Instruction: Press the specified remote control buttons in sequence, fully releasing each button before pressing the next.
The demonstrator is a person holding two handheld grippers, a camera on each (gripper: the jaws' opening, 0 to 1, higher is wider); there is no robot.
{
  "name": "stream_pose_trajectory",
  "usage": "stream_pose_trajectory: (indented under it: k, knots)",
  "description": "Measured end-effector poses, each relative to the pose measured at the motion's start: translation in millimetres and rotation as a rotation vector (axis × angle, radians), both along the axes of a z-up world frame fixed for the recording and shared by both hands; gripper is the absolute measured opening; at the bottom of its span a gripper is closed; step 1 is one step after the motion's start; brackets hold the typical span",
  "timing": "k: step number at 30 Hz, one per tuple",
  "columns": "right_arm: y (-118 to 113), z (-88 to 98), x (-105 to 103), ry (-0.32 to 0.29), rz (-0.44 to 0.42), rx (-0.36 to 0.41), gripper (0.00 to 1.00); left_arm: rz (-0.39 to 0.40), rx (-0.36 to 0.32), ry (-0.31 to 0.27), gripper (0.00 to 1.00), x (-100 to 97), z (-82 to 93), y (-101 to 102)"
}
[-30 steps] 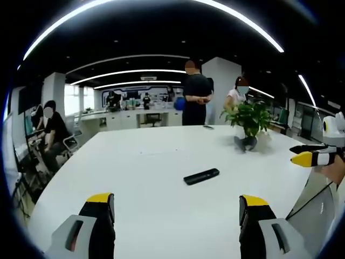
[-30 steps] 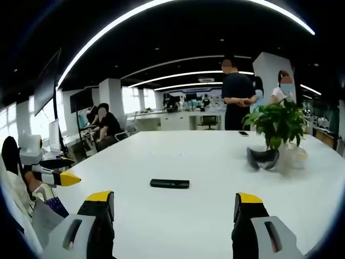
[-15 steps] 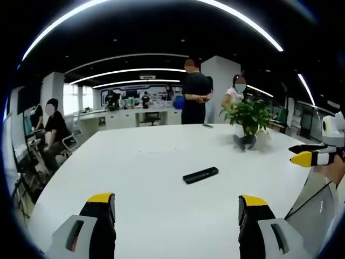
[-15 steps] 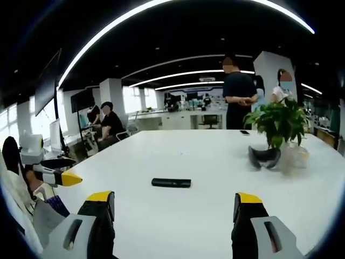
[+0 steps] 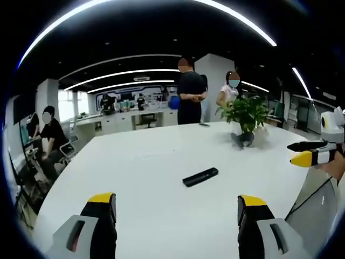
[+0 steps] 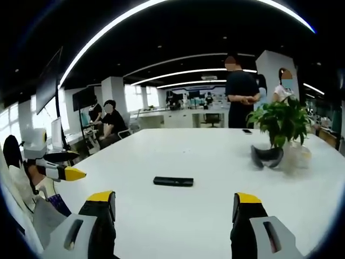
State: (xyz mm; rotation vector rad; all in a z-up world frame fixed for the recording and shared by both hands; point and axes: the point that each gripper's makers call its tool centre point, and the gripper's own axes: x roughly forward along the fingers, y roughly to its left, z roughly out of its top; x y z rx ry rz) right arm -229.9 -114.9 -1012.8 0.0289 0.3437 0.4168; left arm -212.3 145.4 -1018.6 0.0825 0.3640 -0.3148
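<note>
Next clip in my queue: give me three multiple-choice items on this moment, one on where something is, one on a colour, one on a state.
1. Where does the remote control lie?
A. flat on the white table, apart from both hand-held grippers
B. between the left hand-held gripper's jaws
C. against the potted plant

2. What colour are the jaw tips of both hand-held grippers?
A. red
B. yellow
C. green

3. How do the right hand-held gripper's jaws stand?
A. shut on the remote control
B. shut on nothing
C. open, holding nothing

Key: 1 A, the remote control rests alone on the white table, ahead of the left hand-held gripper, with the potted plant farther off. 2 B, yellow caps top the jaws in both views. 3 C, the right hand-held gripper shows a wide gap with bare table between its jaws.
</note>
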Motion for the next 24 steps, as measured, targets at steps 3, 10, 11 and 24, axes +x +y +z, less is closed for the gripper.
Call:
stream_pose_trajectory:
  k: [3, 10, 11, 24]
  knots:
    - [1.1, 2.1, 1.3, -0.006, 0.005, 0.003, 0.88, -0.016, 0.015, -0.008, 0.97, 6.2, 3.1, -3.3]
    - [1.6, 2.3, 1.2, 0.003, 0.019, 0.008, 0.79, -0.052, 0.031, -0.021, 0.97, 23.3, 10.4, -17.2]
    - [2.2, 1.0, 0.3, 0.012, 0.026, 0.013, 0.75, -0.059, 0.034, -0.018, 0.97, 26.5, 10.5, -20.3]
    - [5.9, -6.5, -5.5, 0.076, 0.069, 0.050, 0.37, -0.149, 0.108, -0.003, 0.97, 56.8, 6.3, -39.4]
